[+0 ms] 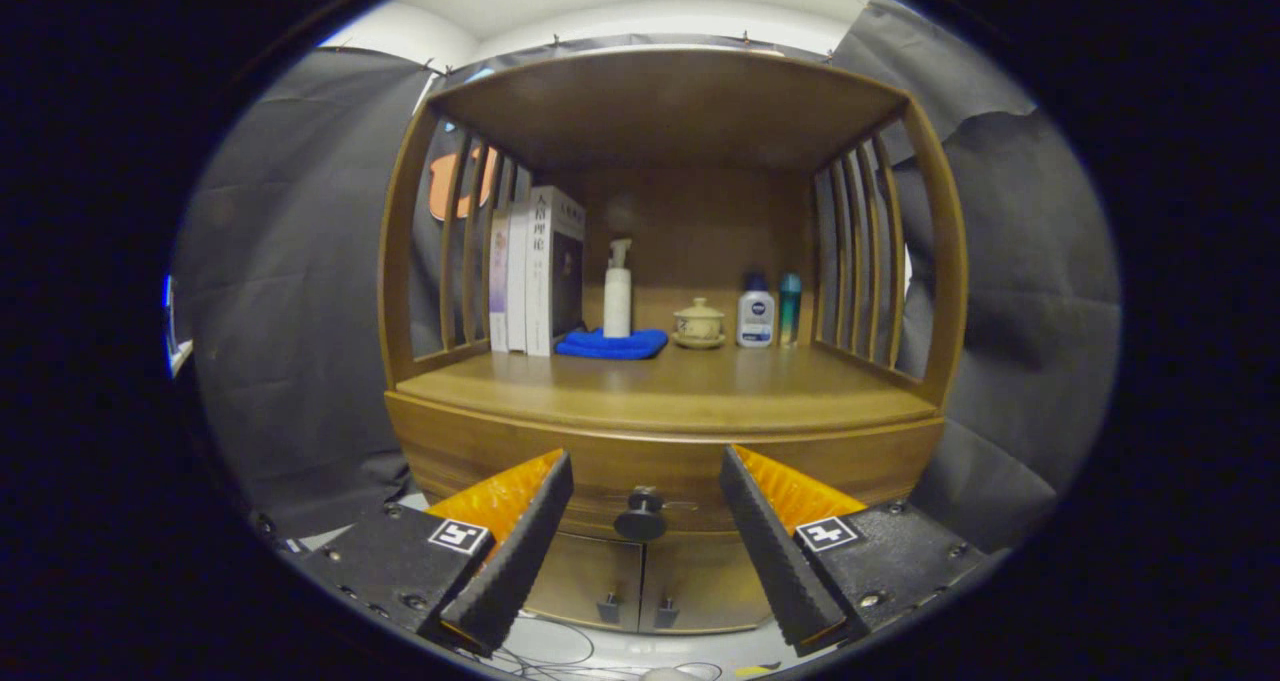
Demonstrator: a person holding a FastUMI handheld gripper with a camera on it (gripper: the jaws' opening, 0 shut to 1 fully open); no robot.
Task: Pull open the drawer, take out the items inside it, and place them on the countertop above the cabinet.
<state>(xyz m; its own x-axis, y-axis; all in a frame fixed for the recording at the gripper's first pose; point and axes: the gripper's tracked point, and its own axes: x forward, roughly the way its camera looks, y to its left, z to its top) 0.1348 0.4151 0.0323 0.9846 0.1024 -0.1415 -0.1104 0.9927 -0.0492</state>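
A: Judging by the wooden cabinet (660,431), nothing is done yet. The drawer (600,466) sits flush and shut, so whatever it holds is hidden.

B: And the countertop (680,386)?

A: Its front is bare; the books (535,271), blue cloth (612,343), spray bottle (617,291), lidded tea bowl (699,323) and two small bottles (768,311) stand at the back. Pulling, emptying and placing all remain.

B: Where's the gripper (646,496)?

A: Level with the drawer front and pointed straight at it, fingers spread wide and holding nothing. The round drawer knob (640,516) lies between them and just beyond the tips (not touched, as far as I can tell). Below it are two small cupboard doors (645,581).

B: So it needs to advance, then pinch the knob.
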